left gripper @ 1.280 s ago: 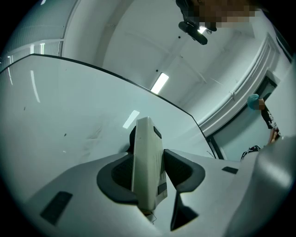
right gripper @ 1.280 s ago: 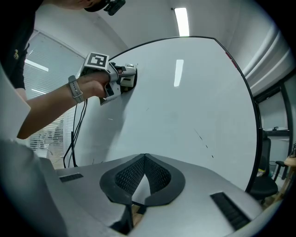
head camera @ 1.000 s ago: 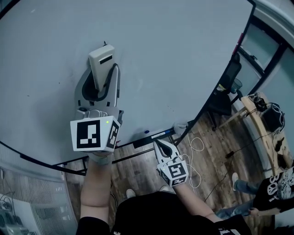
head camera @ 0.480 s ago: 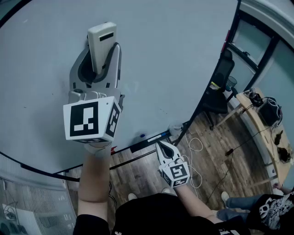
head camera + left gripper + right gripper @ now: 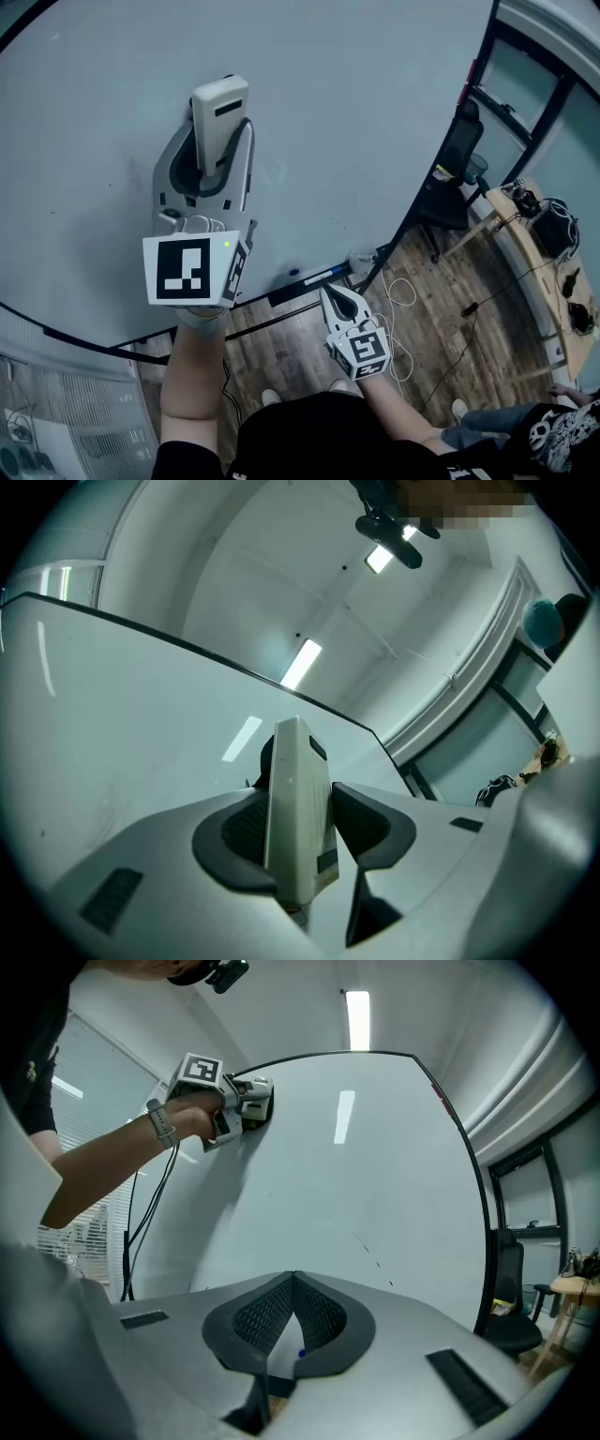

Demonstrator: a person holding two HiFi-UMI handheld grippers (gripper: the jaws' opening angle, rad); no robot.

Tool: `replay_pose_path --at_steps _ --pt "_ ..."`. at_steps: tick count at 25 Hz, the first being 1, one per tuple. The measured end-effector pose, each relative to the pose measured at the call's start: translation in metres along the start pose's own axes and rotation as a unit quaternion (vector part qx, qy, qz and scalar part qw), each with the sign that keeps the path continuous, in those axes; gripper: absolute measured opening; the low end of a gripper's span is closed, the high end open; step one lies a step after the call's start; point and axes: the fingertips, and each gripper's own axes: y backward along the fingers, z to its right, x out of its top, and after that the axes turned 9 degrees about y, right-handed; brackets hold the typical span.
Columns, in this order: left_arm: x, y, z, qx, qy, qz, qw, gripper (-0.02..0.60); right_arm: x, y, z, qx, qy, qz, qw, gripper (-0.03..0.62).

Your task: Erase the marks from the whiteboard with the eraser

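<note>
My left gripper (image 5: 220, 122) is shut on the cream eraser (image 5: 218, 117), which is pressed flat against the large whiteboard (image 5: 356, 112). In the left gripper view the eraser (image 5: 297, 822) stands clamped between the two dark pads, with the whiteboard (image 5: 122, 724) beneath it. My right gripper (image 5: 335, 297) hangs low near the board's bottom rail, shut and empty. In the right gripper view its jaws (image 5: 293, 1283) meet at the tips, and the left gripper (image 5: 246, 1102) with the eraser shows far up on the whiteboard (image 5: 375, 1176). A few faint small marks (image 5: 370, 1251) remain on the board.
A marker tray (image 5: 309, 281) runs along the board's lower edge. A black office chair (image 5: 459, 178) and a wooden desk (image 5: 534, 234) with cables stand to the right on a wood floor (image 5: 441, 347). Another person (image 5: 562, 422) is at the bottom right.
The left gripper with the eraser moved up the board, then slid back down a little and slightly right. The right gripper has stayed near the bottom rail.
</note>
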Motion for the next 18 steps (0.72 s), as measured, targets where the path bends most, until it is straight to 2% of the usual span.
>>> replay_pose_path --at_steps 7,10,14,18 --pt "-0.079 0.060 -0.003 0.007 0.035 -0.086 0.9957 0.190 0.003 -0.003 -0.017 0.021 0.005 0.000 1.000 0.028" --pt "-0.108 0.091 -0.003 0.011 0.035 -0.116 0.9926 0.190 0.003 -0.003 -0.026 0.031 0.007 -0.002 0.999 0.028" --pt "-0.146 0.133 0.003 0.012 0.043 -0.162 0.9858 0.190 0.001 -0.003 -0.036 0.045 0.008 -0.005 0.999 0.028" --pt "-0.181 0.175 0.006 0.019 0.064 -0.210 0.9755 0.196 0.000 -0.005 -0.044 0.060 0.013 -0.006 0.998 0.028"
